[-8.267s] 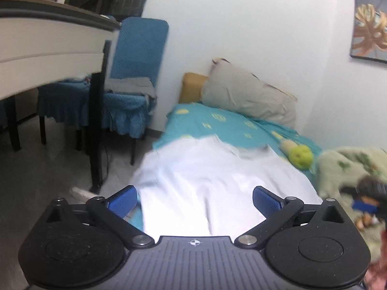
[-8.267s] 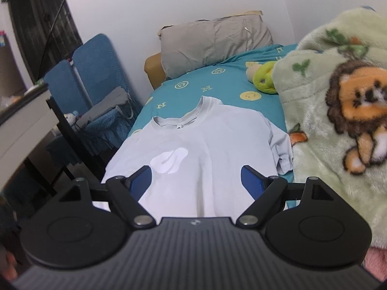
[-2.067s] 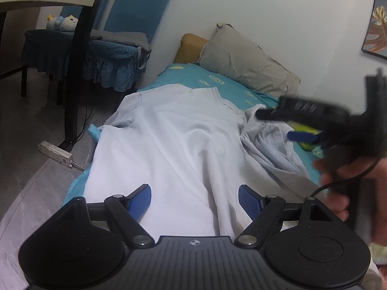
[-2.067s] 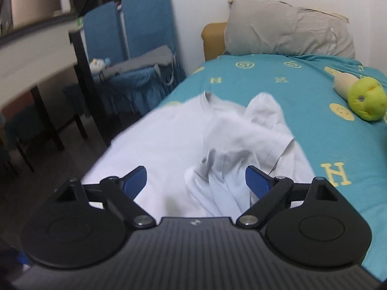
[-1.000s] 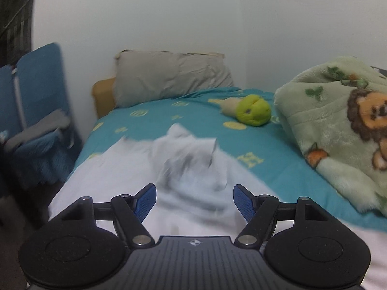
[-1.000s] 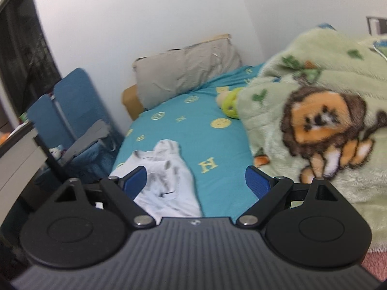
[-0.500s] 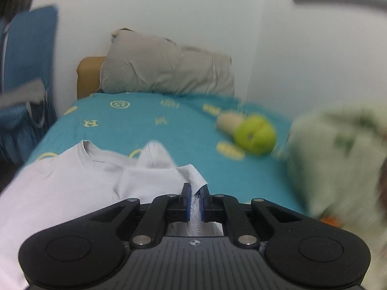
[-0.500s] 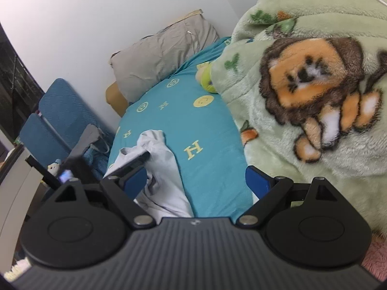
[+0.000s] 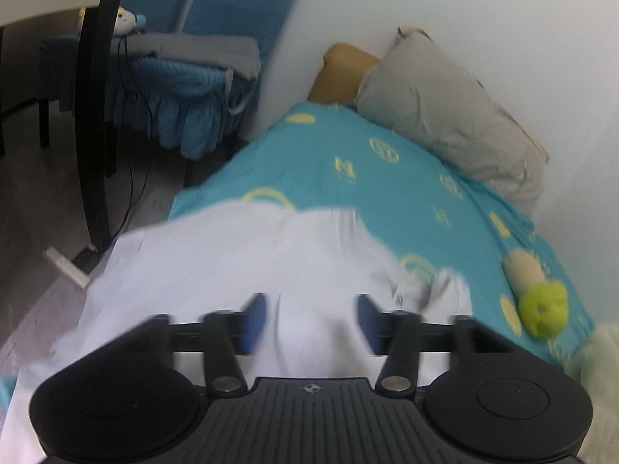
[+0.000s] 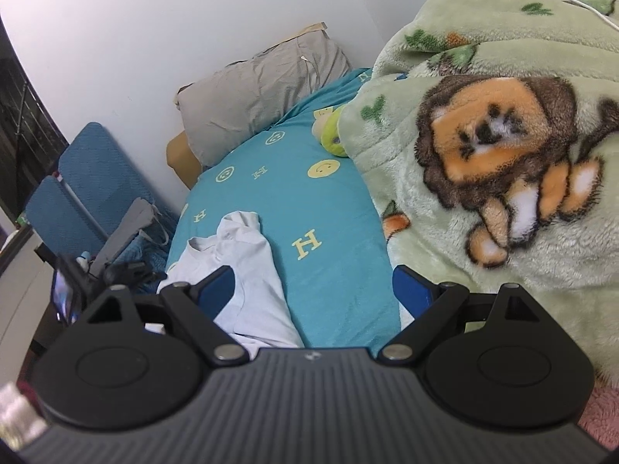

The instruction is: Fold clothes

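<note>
Left wrist view: fingers apart over the shirt, a side fold just let go.
The left gripper (image 9: 307, 319) sits low centre, its jaws just having opened, blue pads clear of cloth with nothing held; the blurred white shirt (image 9: 240, 255) fills the lower middle on the teal bed (image 9: 387, 178), its right side bunched inward. Next, I judge, the left sleeve needs pinching and carrying across.

Right wrist view: the right gripper (image 10: 313, 290), bottom centre, stands wide apart and empty over bare sheet. The shirt lies at lower left, a sleeve folded up; a lion blanket (image 10: 503, 154) fills the right.
</note>
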`<state>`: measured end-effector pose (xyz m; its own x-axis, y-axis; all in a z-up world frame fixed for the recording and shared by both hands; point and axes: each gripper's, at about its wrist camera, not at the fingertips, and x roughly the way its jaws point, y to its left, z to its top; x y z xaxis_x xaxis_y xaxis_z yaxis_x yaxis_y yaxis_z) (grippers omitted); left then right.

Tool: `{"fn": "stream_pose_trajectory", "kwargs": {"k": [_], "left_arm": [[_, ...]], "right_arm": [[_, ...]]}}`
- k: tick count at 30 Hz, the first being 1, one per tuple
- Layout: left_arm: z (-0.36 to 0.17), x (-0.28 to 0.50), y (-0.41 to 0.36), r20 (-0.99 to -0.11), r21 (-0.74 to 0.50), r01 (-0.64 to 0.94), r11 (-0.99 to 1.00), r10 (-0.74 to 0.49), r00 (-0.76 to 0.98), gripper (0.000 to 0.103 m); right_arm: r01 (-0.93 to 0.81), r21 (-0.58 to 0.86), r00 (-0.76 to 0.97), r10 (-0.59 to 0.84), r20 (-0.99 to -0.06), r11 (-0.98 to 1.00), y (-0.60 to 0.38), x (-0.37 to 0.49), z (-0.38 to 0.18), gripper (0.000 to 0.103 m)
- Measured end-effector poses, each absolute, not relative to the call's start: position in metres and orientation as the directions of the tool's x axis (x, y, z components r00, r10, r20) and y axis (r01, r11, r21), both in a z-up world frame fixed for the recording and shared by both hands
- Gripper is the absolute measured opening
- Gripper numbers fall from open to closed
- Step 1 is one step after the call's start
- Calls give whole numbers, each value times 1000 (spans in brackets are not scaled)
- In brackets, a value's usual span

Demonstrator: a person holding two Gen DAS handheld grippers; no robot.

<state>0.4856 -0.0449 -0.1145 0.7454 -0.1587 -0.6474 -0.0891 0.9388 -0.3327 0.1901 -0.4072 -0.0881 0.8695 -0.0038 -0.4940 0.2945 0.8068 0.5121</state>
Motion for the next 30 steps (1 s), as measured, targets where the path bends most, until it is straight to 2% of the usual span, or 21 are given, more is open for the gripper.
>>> {"fn": "stream_pose_trajectory", "kwargs": {"k": [4, 8, 11, 17, 19, 20, 21, 23, 25, 28, 29, 30], "left_arm": [[-128, 447, -28, -681, -429, -107, 897, -244, 690, 64], [-141, 410, -15, -679, -560, -158, 813, -341, 650, 64], [-150, 403, -18, -676, -611, -166, 774, -402, 618, 64], [-151, 407, -22, -665, -635, -198, 747, -398, 631, 68], [-148, 409, -24, -663, -631, -189, 752, -398, 634, 65], [-146, 409, -26, -663, -625, -173, 761, -401, 632, 60], [-145, 407, -28, -665, -622, -159, 767, -409, 625, 47], [-142, 403, -35, -668, -617, -136, 775, -424, 611, 40], [-139, 395, -40, -665, -615, -123, 779, -428, 612, 43], [-144, 387, -46, -658, -635, -103, 765, -467, 591, 55], [-151, 388, -48, -675, -635, -127, 762, -468, 570, 62], [-156, 388, -49, -681, -642, -146, 753, -472, 560, 63]], "right_arm": [[291, 523, 870, 7, -494, 801, -409, 190, -89, 90], [288, 529, 867, 18, -498, 798, -408, 192, -90, 90], [284, 525, 867, 19, -498, 802, -406, 191, -89, 90], [276, 516, 868, 20, -495, 811, -403, 190, -88, 90], [276, 512, 867, 18, -497, 813, -403, 191, -88, 90], [276, 513, 867, 20, -498, 813, -403, 191, -88, 90], [276, 515, 867, 22, -498, 811, -403, 191, -88, 90], [274, 519, 867, 25, -498, 810, -403, 191, -88, 90], [273, 519, 867, 26, -497, 810, -404, 191, -89, 90], [271, 529, 868, 34, -496, 804, -404, 191, -89, 90], [269, 529, 868, 36, -495, 805, -404, 191, -89, 90], [266, 529, 868, 38, -495, 806, -403, 191, -89, 90]]}}
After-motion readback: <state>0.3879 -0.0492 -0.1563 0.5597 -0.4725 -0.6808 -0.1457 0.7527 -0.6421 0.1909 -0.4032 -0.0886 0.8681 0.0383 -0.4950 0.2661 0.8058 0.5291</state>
